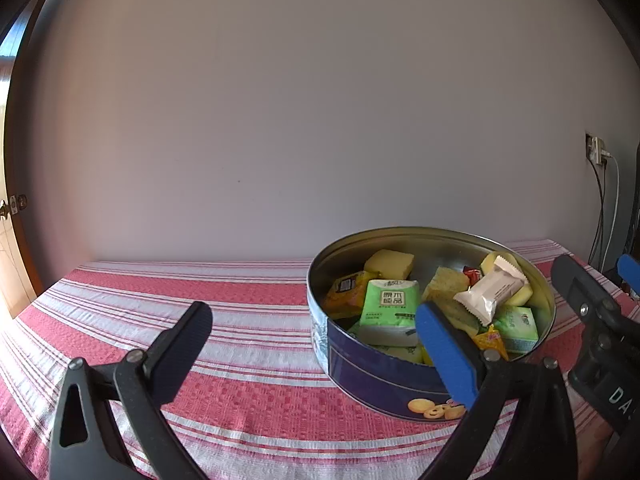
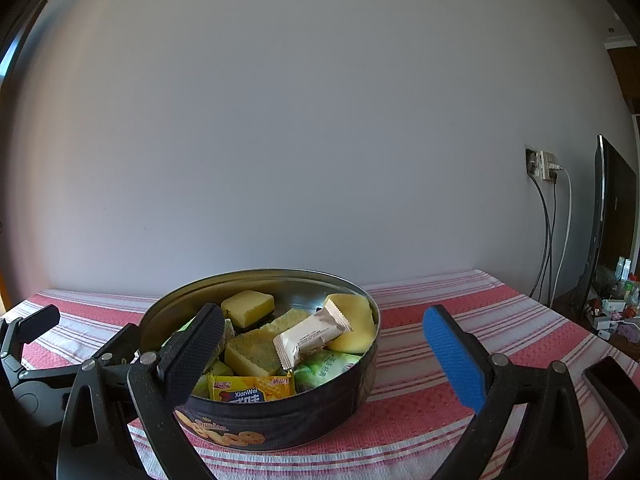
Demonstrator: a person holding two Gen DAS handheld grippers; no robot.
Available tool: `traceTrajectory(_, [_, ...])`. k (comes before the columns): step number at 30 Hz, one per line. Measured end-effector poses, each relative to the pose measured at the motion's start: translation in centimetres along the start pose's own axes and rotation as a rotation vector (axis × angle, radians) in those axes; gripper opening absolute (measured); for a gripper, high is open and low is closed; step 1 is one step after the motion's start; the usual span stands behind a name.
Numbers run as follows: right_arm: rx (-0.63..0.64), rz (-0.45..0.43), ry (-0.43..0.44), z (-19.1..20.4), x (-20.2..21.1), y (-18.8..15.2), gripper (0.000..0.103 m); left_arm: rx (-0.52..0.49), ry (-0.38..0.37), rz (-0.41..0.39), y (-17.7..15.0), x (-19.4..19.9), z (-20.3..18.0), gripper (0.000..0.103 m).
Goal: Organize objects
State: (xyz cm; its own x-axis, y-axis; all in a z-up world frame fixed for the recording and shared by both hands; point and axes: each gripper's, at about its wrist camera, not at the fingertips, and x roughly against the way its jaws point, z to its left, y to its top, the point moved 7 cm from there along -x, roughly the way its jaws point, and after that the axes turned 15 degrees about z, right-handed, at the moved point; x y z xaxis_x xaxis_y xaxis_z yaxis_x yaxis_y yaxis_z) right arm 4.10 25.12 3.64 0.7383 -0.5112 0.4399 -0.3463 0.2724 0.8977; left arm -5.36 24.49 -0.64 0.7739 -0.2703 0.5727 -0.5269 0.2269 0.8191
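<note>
A round blue cookie tin (image 1: 380, 376) (image 2: 280, 420) stands open on the red-and-white striped tablecloth. It holds wrapped snacks: yellow cakes (image 1: 390, 263) (image 2: 248, 307), a white packet (image 1: 494, 290) (image 2: 312, 334) on top, green packets (image 1: 390, 304) (image 2: 324, 368) and a yellow cracker pack (image 2: 252, 388). My left gripper (image 1: 316, 350) is open just left of the tin, its blue finger in front of the rim. My right gripper (image 2: 324, 354) is open over the tin's front right, with nothing between its fingers.
The striped tablecloth (image 1: 160, 288) (image 2: 460, 292) runs back to a plain wall. A wall socket with hanging cables (image 2: 546, 168) and a dark screen (image 2: 614, 216) stand at the right. A dark phone (image 2: 612, 384) lies at the table's right edge.
</note>
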Motion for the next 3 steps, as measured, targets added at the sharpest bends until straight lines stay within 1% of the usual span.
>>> traceTrajectory(3, [0.001, 0.004, 0.003, -0.06, -0.11, -0.03, 0.101, -0.002, -0.003, 0.001, -0.04, -0.03, 0.0, 0.103])
